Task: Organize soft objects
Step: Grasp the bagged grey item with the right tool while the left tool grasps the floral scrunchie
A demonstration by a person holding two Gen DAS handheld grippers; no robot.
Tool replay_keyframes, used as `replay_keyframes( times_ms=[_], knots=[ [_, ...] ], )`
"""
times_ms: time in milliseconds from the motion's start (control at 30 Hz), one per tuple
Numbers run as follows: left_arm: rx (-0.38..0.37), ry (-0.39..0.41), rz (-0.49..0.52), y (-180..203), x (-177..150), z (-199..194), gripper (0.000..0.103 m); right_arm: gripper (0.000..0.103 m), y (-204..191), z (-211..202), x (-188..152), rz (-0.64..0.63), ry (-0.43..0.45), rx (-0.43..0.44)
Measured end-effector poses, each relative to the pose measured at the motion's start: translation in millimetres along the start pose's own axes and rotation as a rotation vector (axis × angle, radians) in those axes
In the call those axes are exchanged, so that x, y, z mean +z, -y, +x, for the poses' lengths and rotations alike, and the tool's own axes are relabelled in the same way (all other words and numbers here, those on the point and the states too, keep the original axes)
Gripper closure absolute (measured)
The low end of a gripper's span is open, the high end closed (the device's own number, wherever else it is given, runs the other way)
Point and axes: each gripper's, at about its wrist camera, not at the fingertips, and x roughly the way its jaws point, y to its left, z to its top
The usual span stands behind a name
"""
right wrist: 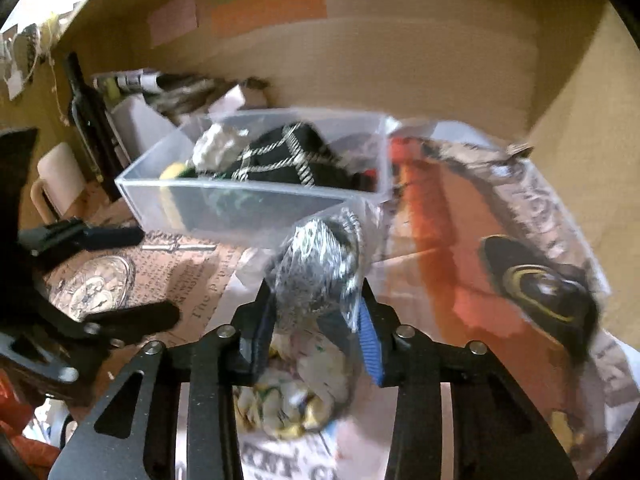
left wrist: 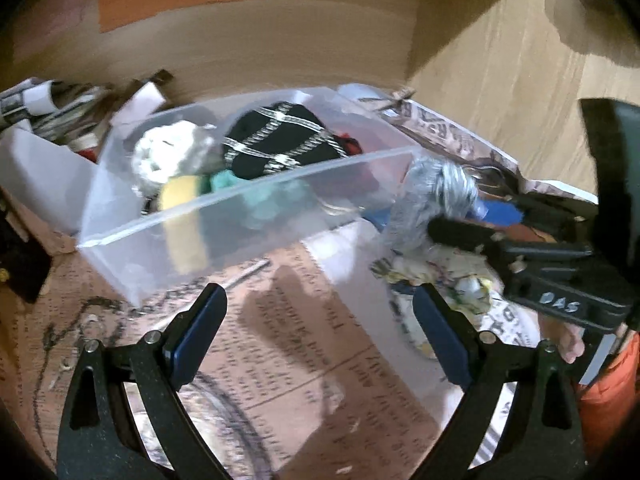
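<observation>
A clear plastic bin (left wrist: 248, 188) (right wrist: 240, 192) stands on printed paper and holds a black item with white stripes (left wrist: 280, 144), a pale fluffy one (left wrist: 168, 152), a yellow one (left wrist: 180, 196) and a teal one (left wrist: 228, 180). My right gripper (right wrist: 316, 286) is shut on a grey fluffy item (right wrist: 316, 268) (left wrist: 432, 192), just right of the bin's near corner. My left gripper (left wrist: 320, 296) is open and holds nothing, low over the paper in front of the bin; its dark fingers (right wrist: 120, 236) show at the left of the right wrist view.
A cardboard wall (left wrist: 280, 48) closes the back. A floral cloth (right wrist: 296, 392) lies under the right gripper. Further right, a black item with a yellow ring (right wrist: 536, 284) rests on orange fabric (right wrist: 460, 260). A dark bottle (right wrist: 86, 120) and a pale mug (right wrist: 60, 176) stand at the left.
</observation>
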Motion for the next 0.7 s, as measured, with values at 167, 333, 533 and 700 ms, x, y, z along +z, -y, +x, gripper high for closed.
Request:
replay_keyframes(
  times_ms=[167,333,533,700],
  knots=[
    [-0.067,-0.056,0.014,22.6,0.4,15.0,0.008,0.071,17.4,-27.3,-4.7,0.032,0.063,-0.049],
    [-0.093,-0.09,0.059,50.3,0.3,28.6,0.008,0.072,34.4,-42.6,-16.4,0.086,0.093,-0.085],
    [-0.126,-0.158,0.045,68.3,0.8,54.7,0.009,0.072,46.2,-61.4,-27.6,0.136,0.13,-0.091],
    [-0.105,-0.129,0.055,68.6,2.4,55.3,0.037,0.072,46.1,-65.0,-29.5,0.133,0.141,-0.087]
  ],
)
